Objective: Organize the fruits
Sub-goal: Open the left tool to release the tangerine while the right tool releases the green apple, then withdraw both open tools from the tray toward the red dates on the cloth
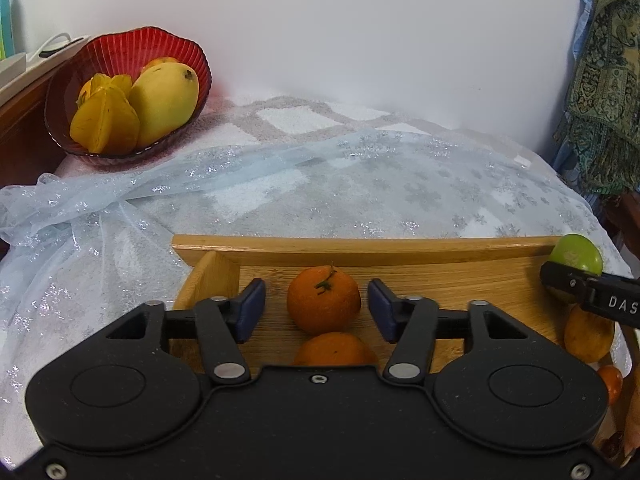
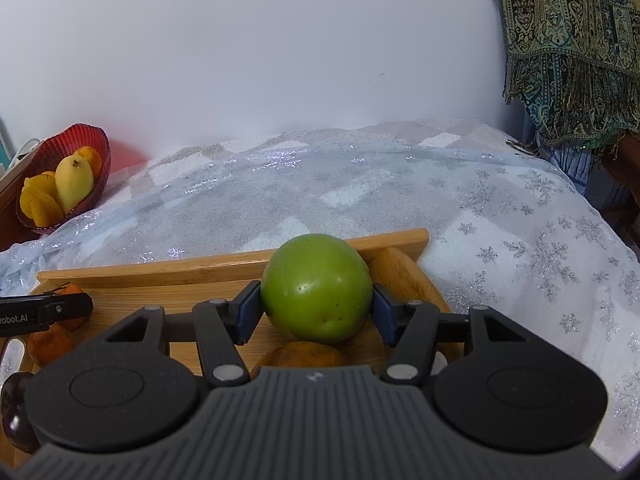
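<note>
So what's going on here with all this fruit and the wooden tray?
Someone is sorting fruit with a pair of handheld tongs. The left tongs sit open around a tangerine in the bamboo tray, pads clear of it. The right tongs bracket a green apple at the tray's other end; whether the pads grip it is unclear. A mango and starfruit sit in the red bowl.

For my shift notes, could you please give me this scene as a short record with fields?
Left tool: open, pads clear of the orange between them
Right tool: pads flanking the green fruit; grip unclear
Wooden tray: holds both fruits, plus more oranges
Red bowl: mango and yellow fruit, back left
</note>
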`<state>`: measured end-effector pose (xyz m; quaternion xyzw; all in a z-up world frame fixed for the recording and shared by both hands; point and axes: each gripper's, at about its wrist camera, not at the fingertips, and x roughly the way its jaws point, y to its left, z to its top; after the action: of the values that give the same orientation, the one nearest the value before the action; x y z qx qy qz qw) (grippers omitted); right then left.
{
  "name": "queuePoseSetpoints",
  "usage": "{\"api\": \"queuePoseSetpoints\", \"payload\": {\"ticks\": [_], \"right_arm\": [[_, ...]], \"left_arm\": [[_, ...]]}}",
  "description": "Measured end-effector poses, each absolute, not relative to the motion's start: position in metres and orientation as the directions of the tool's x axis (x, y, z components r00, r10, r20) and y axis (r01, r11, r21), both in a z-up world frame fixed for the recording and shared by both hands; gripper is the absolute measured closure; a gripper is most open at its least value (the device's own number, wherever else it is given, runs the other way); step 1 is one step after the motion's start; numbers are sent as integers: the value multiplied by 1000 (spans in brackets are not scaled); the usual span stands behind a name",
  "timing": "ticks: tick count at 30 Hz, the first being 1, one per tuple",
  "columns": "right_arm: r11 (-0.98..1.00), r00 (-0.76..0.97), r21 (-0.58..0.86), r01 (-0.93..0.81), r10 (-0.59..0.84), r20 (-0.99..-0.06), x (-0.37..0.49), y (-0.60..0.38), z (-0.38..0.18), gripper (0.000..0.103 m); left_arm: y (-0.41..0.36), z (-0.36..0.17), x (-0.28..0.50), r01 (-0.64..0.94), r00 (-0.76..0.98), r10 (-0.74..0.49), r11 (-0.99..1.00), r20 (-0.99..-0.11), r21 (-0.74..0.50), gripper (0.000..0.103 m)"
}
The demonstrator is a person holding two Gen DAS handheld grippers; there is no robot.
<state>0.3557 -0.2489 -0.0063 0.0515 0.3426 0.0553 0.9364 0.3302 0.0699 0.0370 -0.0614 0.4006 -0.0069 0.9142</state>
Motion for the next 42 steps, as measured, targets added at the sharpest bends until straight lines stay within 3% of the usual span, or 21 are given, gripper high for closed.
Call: {"api": "queuePoseSetpoints", "payload": {"ticks": [12,17,26,30,42], "right_arm": [[991,793,114,-69,124,-596,344,-250,8,18],[991,820,108,-82,129,-557,331,-249,19,14],[987,852,110,-117,156,-500,300,-246,32,9],[987,870,96,-129,159,-467,284,-243,38,1],[986,895,104,-130,162,-415,251,-238,44,0]], "left_arm": [[68,50,313,-31,720,-43,995,-693,-94,19],[63,59,302,-24,733,-48,995,-679,-96,15],[58,68,278,-16,741,-60,994,-669,-107,10],[58,71,265,-18,745,-54,995,-665,-102,9],[50,77,220,-1,763,-79,992,-641,-123,7]]}}
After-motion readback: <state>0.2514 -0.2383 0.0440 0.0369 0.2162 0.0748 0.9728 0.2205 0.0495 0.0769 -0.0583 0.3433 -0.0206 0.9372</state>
